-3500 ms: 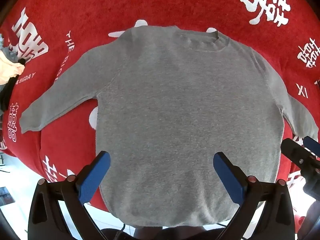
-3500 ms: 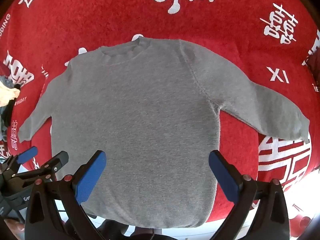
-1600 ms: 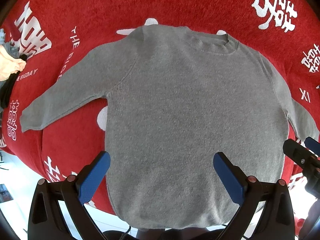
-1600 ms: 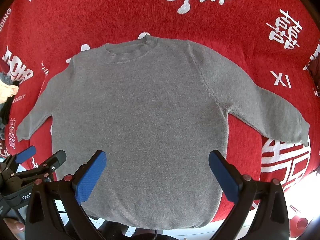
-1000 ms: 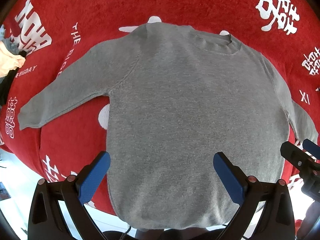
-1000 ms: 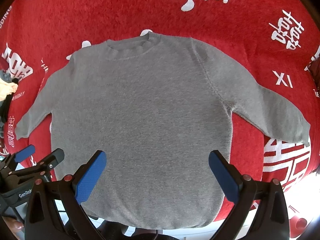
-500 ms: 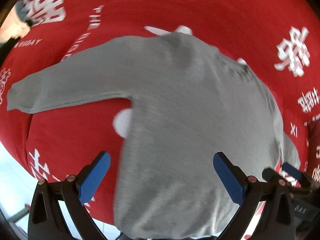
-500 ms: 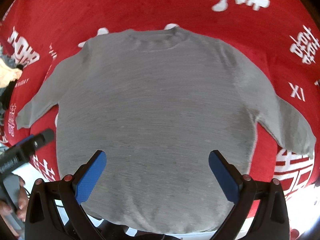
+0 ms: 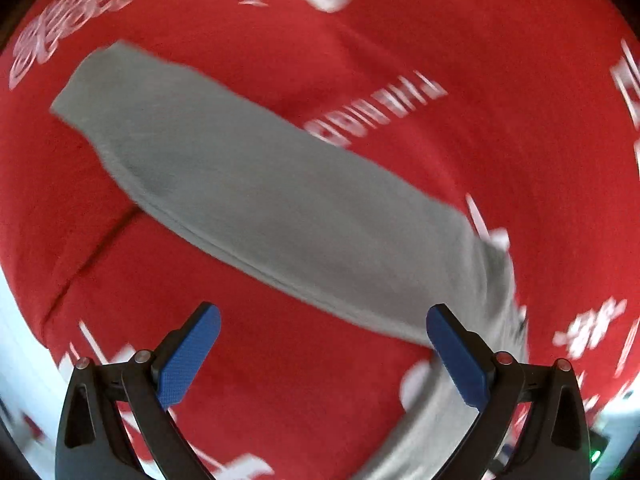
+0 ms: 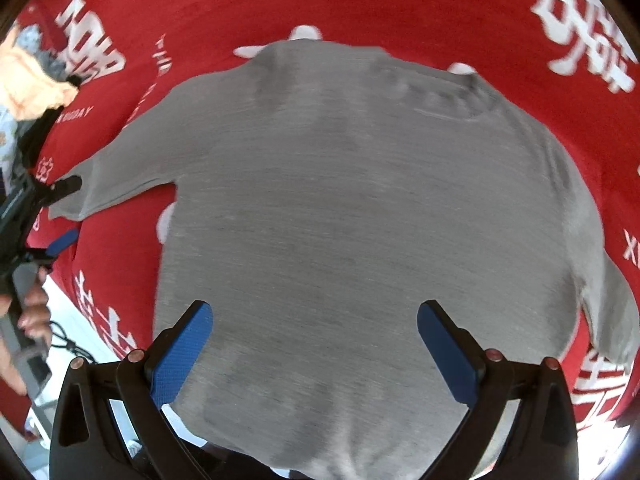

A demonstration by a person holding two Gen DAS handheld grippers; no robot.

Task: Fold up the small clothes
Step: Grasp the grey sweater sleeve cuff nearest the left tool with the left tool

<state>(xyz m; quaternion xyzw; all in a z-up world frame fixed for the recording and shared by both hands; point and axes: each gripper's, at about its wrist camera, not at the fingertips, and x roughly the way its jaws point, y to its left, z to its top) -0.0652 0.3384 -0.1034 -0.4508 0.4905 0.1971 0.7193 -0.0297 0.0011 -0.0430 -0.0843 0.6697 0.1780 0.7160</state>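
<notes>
A red cloth (image 10: 400, 8) with white lettering covers the whole surface, and a grey sweater (image 10: 360, 208) lies flat on it, front up, collar at the far side. All places below are given from the sweater. Its left sleeve (image 9: 248, 196) runs out sideways over the cloth, the cuff at the far end. The left gripper (image 9: 324, 356) hangs over that sleeve near the armpit, jaws spread wide and holding nothing (this view is blurred). In the right wrist view it shows at the sleeve's cuff, gripped by a hand (image 10: 32, 312). The right gripper (image 10: 314, 348) is over the sweater's lower body, near the hem, jaws wide apart and empty. Beyond the left sleeve, at the cloth's edge, lies a heap of other clothes (image 10: 28, 80).
</notes>
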